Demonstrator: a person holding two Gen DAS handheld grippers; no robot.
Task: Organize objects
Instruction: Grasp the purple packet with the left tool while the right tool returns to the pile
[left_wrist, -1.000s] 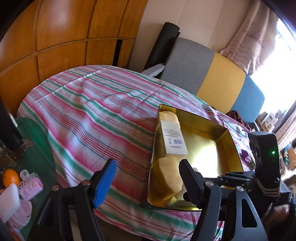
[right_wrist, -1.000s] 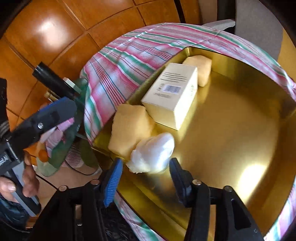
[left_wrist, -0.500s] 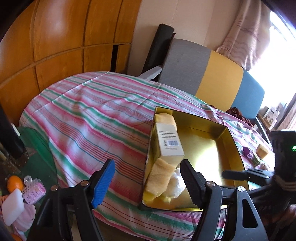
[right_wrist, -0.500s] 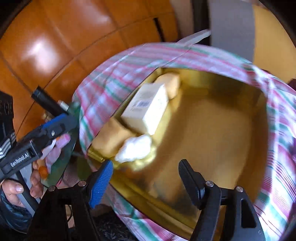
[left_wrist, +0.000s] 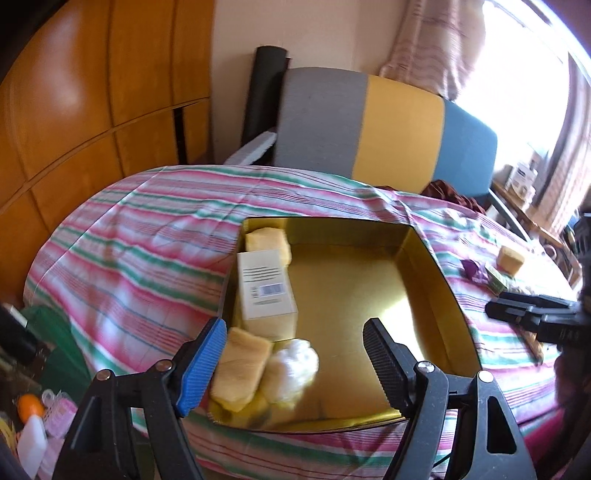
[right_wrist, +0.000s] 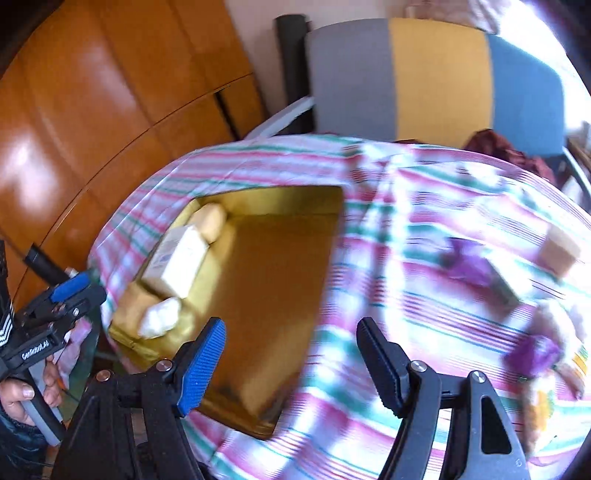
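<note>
A striped cloth (left_wrist: 147, 251) covers the table, with a gold tray (left_wrist: 436, 266) resting on it. Along the tray's left wall sit a white box (left_wrist: 266, 288), yellow sponges at either end of it – one (left_wrist: 240, 363) nearest – and a white puff (left_wrist: 295, 362). Both tongs, left gripper (left_wrist: 295, 362) and right gripper (right_wrist: 290, 363), gape wide, holding nothing. Only the right wrist view – blurred – shows purple items (right_wrist: 469, 264) on the cloth right of the tray.
</note>
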